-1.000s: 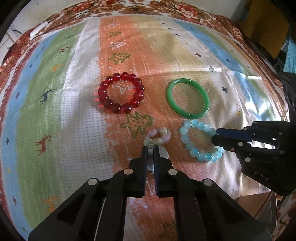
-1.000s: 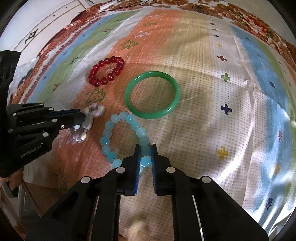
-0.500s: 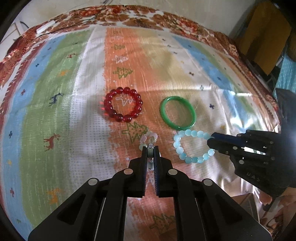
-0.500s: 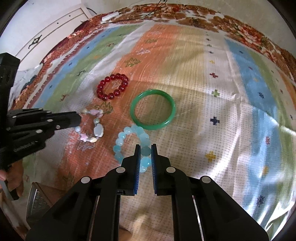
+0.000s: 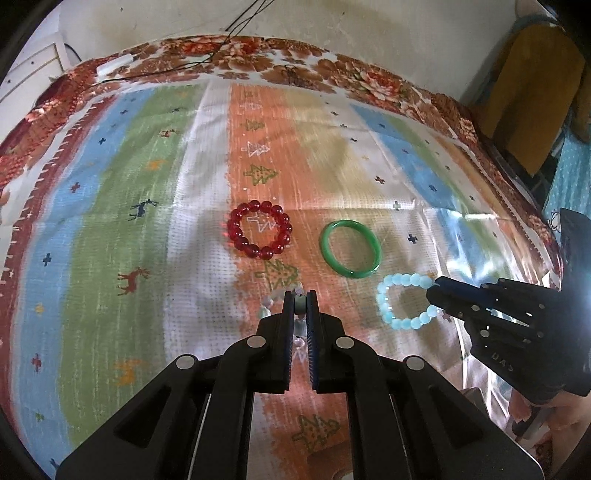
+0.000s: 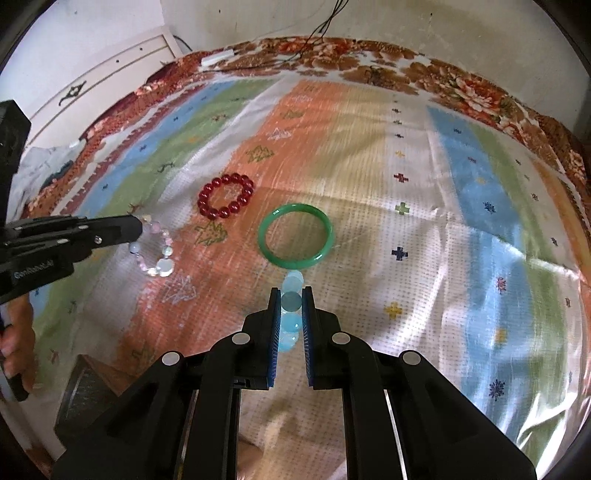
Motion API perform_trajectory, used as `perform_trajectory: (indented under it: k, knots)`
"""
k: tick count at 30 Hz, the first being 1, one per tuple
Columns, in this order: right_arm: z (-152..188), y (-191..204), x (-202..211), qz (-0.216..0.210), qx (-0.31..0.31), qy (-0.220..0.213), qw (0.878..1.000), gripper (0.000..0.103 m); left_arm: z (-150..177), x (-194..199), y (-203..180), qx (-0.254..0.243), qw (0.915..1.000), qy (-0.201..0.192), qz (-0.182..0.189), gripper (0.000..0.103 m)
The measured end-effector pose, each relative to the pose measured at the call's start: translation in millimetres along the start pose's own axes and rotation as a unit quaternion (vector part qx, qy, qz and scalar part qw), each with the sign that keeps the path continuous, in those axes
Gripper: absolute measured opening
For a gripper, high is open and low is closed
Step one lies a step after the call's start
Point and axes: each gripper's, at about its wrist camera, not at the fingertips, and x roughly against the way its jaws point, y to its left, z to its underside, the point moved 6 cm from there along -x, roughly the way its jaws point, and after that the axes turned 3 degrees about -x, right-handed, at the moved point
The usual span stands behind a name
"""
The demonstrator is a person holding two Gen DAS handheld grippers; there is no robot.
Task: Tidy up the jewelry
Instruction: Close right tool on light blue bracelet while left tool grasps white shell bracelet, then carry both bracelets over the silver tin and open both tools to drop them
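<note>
Left gripper [image 5: 299, 300] clenched on a bead of the pale bracelet [image 6: 155, 251]; from the right wrist view the loop hangs from its fingertips above the cloth [image 5: 110, 221], over the orange stripe. In the left wrist view most of that bracelet is hidden behind the fingers; only a few blurred beads show.

Right gripper [image 6: 290, 295] clenched on the aqua bracelet [image 5: 404, 301], one bead pinched between the blue pads [image 6: 274, 325]. From the left wrist view the ring of beads hangs open from the fingertips, just right of the bangle.

Red bracelet [image 5: 259, 229] lies flat on the cloth at the orange/white stripe edge, apart from both grippers. Green bangle [image 5: 350, 248] lies flat beside it to the right, near the aqua bracelet but not touching it as far as can be told.

Surroundings: floral-bordered cloth covering the surface; black cables [image 5: 243, 22] and a white plug strip [image 5: 114, 65] at the far edge; white cabinet [image 6: 110, 70] far left; brown board [image 5: 535, 92] far right. A dark box [image 6: 88, 391] sits at the near left edge in the right wrist view.
</note>
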Motion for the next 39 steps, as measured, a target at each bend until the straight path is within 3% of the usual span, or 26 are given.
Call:
perform_trajectory:
  k: [8,16,39]
  knots:
    - [2,6,19,0.0,0.002,-0.021,1.0,0.012,2,14,-11,-0.007,0.9998,-0.019,0.002,0.006]
    - [1,12,41,0.002,0.01,-0.054,0.998,0.012,8,33,-26,-0.041,0.9974,-0.047,-0.035,0.006]
    - [16,14,72,-0.006,-0.001,-0.088,0.996,0.012,34,83,-52,-0.07,0.9914,-0.109,-0.019,0.006]
